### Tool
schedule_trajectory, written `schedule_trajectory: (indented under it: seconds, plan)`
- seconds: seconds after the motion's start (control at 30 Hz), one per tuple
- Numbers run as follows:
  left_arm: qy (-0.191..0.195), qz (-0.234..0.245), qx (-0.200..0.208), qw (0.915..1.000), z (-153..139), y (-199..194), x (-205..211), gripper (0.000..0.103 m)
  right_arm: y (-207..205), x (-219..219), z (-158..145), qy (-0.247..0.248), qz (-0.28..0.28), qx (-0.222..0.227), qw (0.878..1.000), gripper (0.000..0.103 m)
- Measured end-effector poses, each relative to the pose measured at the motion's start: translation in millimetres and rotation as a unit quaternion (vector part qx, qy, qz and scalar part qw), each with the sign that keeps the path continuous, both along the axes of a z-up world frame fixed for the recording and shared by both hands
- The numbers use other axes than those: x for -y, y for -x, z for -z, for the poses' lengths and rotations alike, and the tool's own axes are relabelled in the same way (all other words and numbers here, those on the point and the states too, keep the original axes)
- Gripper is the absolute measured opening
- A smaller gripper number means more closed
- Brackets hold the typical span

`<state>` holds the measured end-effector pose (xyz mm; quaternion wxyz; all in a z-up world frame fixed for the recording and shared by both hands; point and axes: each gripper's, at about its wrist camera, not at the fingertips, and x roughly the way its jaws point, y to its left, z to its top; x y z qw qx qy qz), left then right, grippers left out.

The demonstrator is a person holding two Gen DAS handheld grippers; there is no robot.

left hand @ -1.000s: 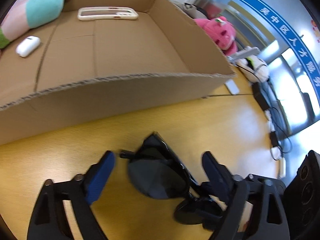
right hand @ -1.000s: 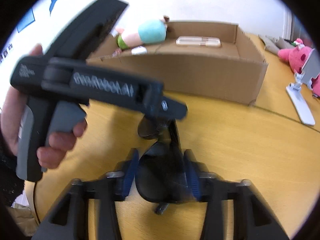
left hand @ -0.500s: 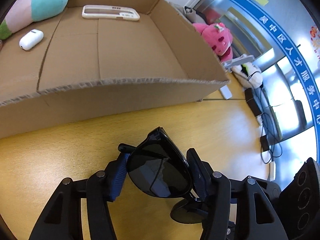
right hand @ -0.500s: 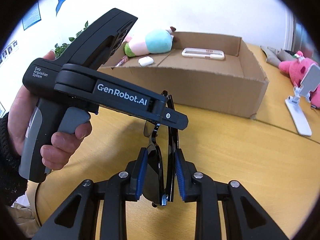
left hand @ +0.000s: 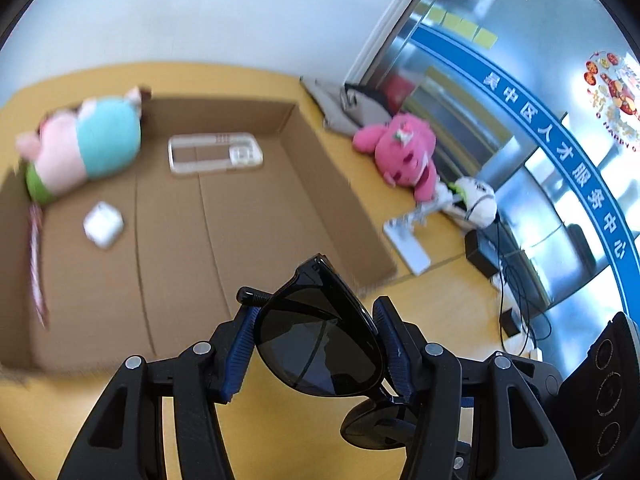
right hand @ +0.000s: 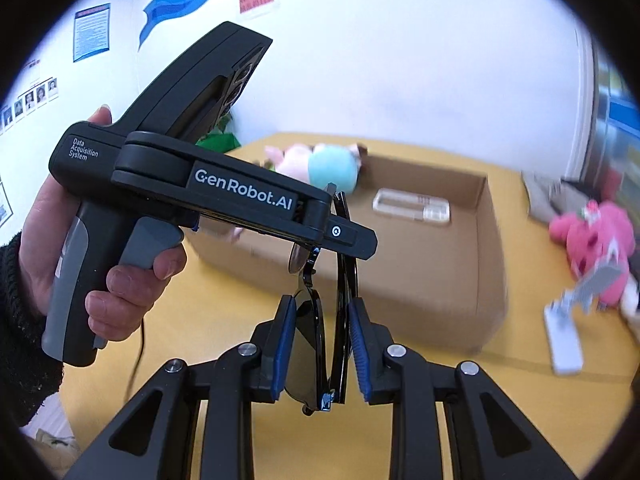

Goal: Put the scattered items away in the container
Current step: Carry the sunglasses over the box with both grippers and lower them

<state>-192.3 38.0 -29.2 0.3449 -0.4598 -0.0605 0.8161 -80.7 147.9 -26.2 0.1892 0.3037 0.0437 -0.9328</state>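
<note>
Black sunglasses (left hand: 320, 344) are held by both grippers in the air above the yellow table. My left gripper (left hand: 316, 348) is shut on one lens. My right gripper (right hand: 322, 344) is shut on the other end of the sunglasses (right hand: 310, 344). The left gripper's body (right hand: 224, 200) crosses the right wrist view, held by a hand. The open cardboard box (left hand: 248, 216) lies ahead and below. In it are a pastel plush toy (left hand: 84, 144), a clear phone case (left hand: 214, 154), a small white case (left hand: 103, 224) and a thin red-striped stick (left hand: 36, 248).
A pink plush toy (left hand: 400, 152), a white plush (left hand: 472, 200) and a white stand (left hand: 408, 240) lie on the table right of the box. Cables and a black box (left hand: 500, 264) sit at the table's right edge. Grey cloth (left hand: 348, 104) lies behind the box.
Both grippers have lifted the sunglasses up off the table, towards the box. A second ago the left gripper was open around them; it has shut on a lens.
</note>
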Motion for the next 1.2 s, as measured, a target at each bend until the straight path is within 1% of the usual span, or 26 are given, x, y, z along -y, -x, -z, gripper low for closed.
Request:
schedule_trajectory:
  seconds: [0.13,0.23,0.27,0.4,0.5,0.6,0.7,0.8,0.83,1.0,1.07,1.13,1.2]
  plan:
    - [0.001,0.000,-0.012,0.9999,-33,38,4,0.062,35,2,-30,0.004,-0.008,-0.020,1.000,0.025]
    - [0.011,-0.001,-0.019,0.9998,-52,68,5,0.062,64,3,-47,0.007,-0.014,-0.022,1.000,0.025]
    - [0.013,-0.004,-0.016,0.9998,-56,80,6,0.062,75,3,-51,0.009,-0.016,-0.019,1.000,0.025]
    - [0.027,-0.008,-0.006,0.9996,-60,120,6,0.062,126,1,-59,0.031,-0.024,0.009,0.999,0.025]
    - [0.038,-0.010,0.014,0.9991,-50,155,7,0.062,162,2,-54,0.038,-0.027,0.032,0.998,0.025]
    - [0.047,-0.010,0.032,0.9983,-34,182,6,0.062,191,5,-41,0.046,-0.028,0.061,0.997,0.025]
    - [0.051,-0.014,0.061,0.9967,-7,208,10,0.062,217,6,-23,0.058,-0.027,0.092,0.994,0.025]
    - [0.056,-0.023,0.097,0.9934,24,232,17,0.062,242,8,4,0.076,-0.023,0.127,0.989,0.025]
    - [0.063,-0.026,0.108,0.9918,37,239,19,0.062,250,10,14,0.082,-0.021,0.140,0.987,0.025]
    - [0.096,-0.037,0.142,0.9844,82,252,20,0.061,274,16,59,0.098,-0.017,0.194,0.976,0.025]
    - [0.112,-0.040,0.159,0.9802,101,254,19,0.061,280,17,76,0.109,-0.012,0.220,0.969,0.025]
    - [0.125,-0.040,0.167,0.9772,113,255,16,0.061,283,18,88,0.115,-0.003,0.242,0.964,0.025]
    - [0.133,-0.036,0.171,0.9756,121,255,13,0.060,283,20,96,0.112,0.005,0.255,0.960,0.025]
